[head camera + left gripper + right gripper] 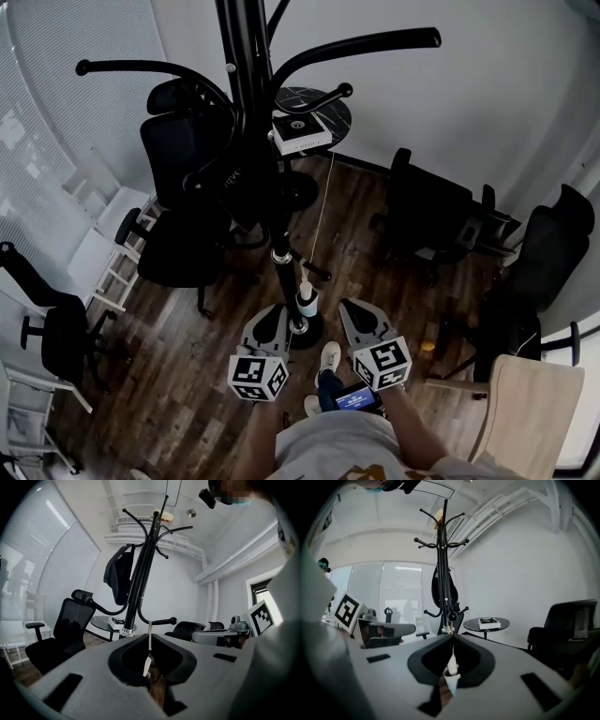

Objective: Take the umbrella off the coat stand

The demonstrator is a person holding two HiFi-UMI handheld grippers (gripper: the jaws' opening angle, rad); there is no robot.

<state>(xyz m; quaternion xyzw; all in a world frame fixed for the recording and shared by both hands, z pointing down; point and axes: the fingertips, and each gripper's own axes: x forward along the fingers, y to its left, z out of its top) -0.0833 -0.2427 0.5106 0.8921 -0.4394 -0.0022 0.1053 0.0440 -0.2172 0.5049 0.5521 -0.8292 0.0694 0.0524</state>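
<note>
The black coat stand [251, 112] rises in the middle of the room, its curved arms spreading out over the wooden floor [187, 375]. Office chairs [183, 234] stand around it, and a small round table [334, 108] behind it carries a book [300, 132]. High on one arm hangs a dark, loosely folded shape, most likely the umbrella [118, 576], drooping close against the pole. It sits well above both grippers and touches neither.

The left gripper [279, 307] and right gripper [345, 305] are held side by side low down, near the foot of the stand and pointing at the pole. Each has its jaws pressed together at the tips with nothing pinched. Through the hollow behind the tips only the floor and a white sleeve [307, 302] on the lower pole show.
</note>
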